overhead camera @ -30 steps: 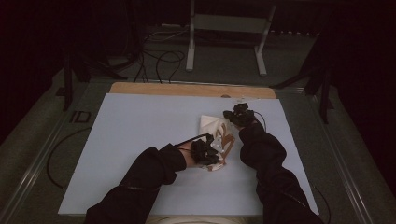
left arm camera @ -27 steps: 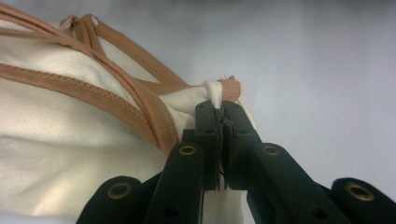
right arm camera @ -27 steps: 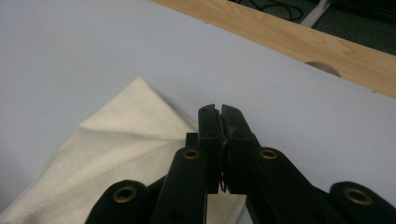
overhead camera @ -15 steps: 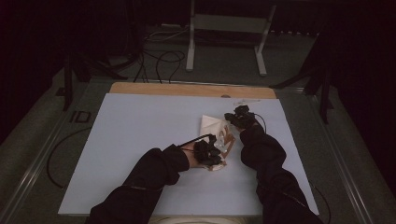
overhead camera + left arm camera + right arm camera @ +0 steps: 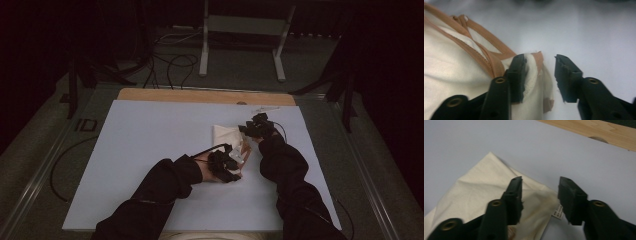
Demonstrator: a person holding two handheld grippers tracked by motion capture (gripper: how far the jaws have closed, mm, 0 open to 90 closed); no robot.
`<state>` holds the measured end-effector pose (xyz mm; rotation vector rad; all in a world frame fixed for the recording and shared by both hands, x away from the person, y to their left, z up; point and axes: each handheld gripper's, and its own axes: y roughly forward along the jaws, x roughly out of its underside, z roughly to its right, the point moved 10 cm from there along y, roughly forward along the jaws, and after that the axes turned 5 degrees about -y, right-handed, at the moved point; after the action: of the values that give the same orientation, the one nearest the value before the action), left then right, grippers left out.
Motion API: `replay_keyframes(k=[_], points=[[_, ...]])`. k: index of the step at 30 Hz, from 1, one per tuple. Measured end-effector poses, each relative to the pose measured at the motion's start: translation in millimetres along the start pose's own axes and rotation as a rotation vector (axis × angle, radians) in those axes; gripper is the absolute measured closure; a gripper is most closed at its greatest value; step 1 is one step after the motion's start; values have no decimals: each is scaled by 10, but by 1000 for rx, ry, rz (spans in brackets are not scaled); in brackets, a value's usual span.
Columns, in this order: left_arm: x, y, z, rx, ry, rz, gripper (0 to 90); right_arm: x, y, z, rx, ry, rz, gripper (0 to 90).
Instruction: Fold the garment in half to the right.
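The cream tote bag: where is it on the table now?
In the high view the cream tote bag lies folded right of centre on the pale mat, between the left gripper and right gripper.

The left tool [image 5: 540, 75], jaws just opening, straddles the cream cloth's [image 5: 451, 72] tan-edged corner.

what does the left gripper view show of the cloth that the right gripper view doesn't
Left gripper view: the tan-brown ribbed trim along the edges of the cream fabric garment, one trimmed corner lying between the open jaws of the left gripper.

Right gripper view: a folded plain corner, a small white printed label at its edge, and the pale wooden strip beyond the pale blue tabletop.

Both: the cream garment, the blue tabletop, open black jaws, as on the right gripper.
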<state>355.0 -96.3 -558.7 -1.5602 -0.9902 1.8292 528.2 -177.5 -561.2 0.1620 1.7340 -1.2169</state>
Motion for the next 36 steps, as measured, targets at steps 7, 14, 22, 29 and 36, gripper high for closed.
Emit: replay_keyframes(k=[7, 14, 22, 29, 36], points=[[-47, -129, 54, -24, 5, 29, 446, -50, -77, 24, 7, 7, 0, 419], [-25, -307, 48, -34, -37, 61, 186, -101, -152, -5, 2, -16, 0, 402], [105, -509, -27, -36, -78, 106, 4, -136, -197, -34, -3, -16, 5, 416], [316, -712, -91, -48, -126, 136, 1, -138, -207, -64, -4, -27, 1, 460], [610, -939, -130, -77, -188, 164, 0, -90, -173, -6, 9, -5, -20, 536]])
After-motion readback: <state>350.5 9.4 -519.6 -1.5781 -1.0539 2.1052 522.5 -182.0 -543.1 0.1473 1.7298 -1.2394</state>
